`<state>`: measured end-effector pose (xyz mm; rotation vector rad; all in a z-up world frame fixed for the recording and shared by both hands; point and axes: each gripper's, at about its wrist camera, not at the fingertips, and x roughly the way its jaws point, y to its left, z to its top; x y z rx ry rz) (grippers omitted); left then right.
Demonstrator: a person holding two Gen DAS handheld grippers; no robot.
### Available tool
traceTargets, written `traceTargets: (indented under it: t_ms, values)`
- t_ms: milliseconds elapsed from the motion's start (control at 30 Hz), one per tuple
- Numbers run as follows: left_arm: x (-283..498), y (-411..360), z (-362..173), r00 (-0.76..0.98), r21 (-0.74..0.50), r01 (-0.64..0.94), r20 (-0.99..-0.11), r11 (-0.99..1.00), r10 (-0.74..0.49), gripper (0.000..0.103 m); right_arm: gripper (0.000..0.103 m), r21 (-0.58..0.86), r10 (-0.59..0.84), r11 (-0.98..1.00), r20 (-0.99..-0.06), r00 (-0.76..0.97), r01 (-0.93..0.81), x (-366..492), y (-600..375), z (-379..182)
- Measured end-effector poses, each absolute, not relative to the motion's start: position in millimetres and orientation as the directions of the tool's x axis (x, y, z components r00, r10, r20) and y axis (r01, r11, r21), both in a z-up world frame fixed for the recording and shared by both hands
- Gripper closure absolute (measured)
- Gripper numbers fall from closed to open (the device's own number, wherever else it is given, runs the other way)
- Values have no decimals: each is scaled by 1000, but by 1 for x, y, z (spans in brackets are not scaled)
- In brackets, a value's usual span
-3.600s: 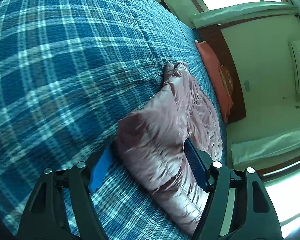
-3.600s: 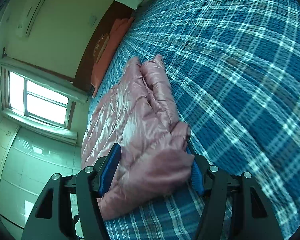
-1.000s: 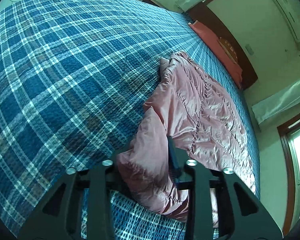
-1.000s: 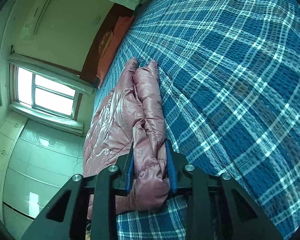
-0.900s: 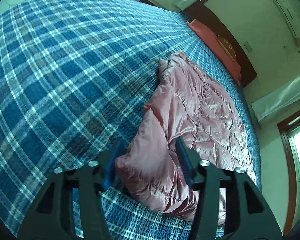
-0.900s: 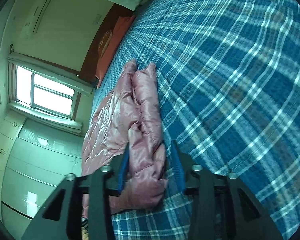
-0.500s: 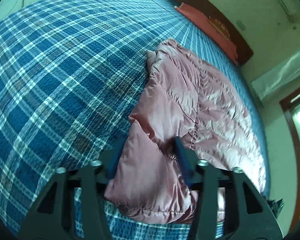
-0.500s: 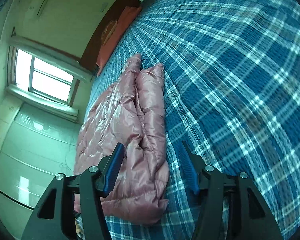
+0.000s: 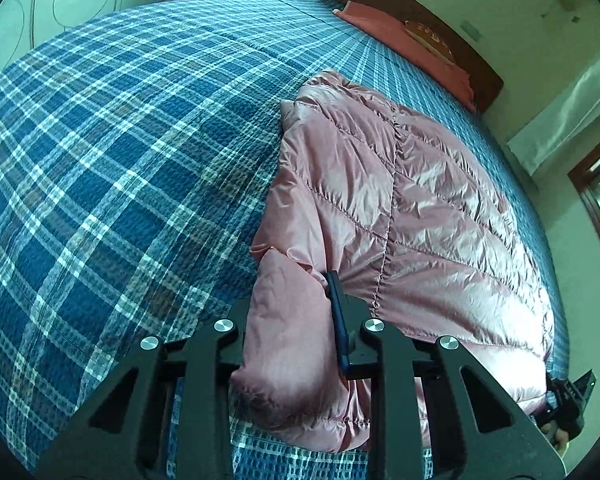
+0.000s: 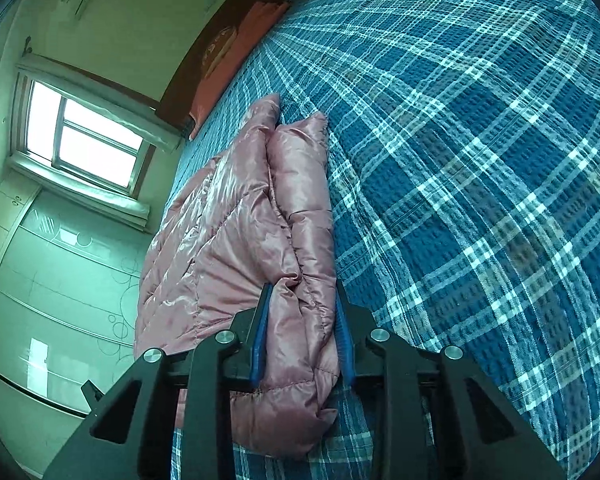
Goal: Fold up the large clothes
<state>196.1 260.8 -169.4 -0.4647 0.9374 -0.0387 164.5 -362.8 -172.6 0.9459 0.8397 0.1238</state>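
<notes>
A shiny pink quilted down jacket [image 9: 420, 208] lies on a bed with a blue plaid cover [image 9: 120, 152]. My left gripper [image 9: 292, 308] is shut on a puffy near corner of the jacket; only its right blue pad [image 9: 338, 320] shows, the left one is hidden by fabric. In the right wrist view the jacket [image 10: 228, 240] lies folded lengthwise. My right gripper [image 10: 302, 328] is shut on a folded sleeve-like roll at the jacket's near edge, with both blue pads pressing the fabric. The other gripper shows at the left wrist view's lower right [image 9: 568, 404].
An orange-red pillow [image 9: 404, 36] lies against the dark wooden headboard [image 9: 440, 28] at the far end of the bed. A window [image 10: 84, 140] and pale wardrobe doors [image 10: 60, 280] are on the side wall. Plaid bedcover [image 10: 480, 160] stretches wide beside the jacket.
Both grippers opened about a second ago, shifted along the jacket's near edge, then closed on it again. The jacket now lies flatter and more spread than 3.6 s ago.
</notes>
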Motion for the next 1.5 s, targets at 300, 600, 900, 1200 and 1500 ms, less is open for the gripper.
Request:
traceTargets:
  t_ms: [300,600,900,1200,1500]
  values:
    - [196,253,-166,602,-366,-152,-771,918,-207,77,75,760,442,599,-577,687,252,166,-361,-174]
    - [193,255,-156,609,-333,-158,-774,929,-174,63,73,795,461,555,-540,704,245,160,-376,-179]
    - [184,276,-146,620,-299,-195,-775,934,-119,53,66,792,415,541,-545,729,284,142,-401,-178]
    - [178,299,-130,626,-231,-271,-780,934,-11,48,66,643,234,639,-686,689,423,136,-431,-159]
    - [183,269,-83,674,133,-286,-676,949,298,48,66,441,81,817,-726,683,372,162,-387,-94]
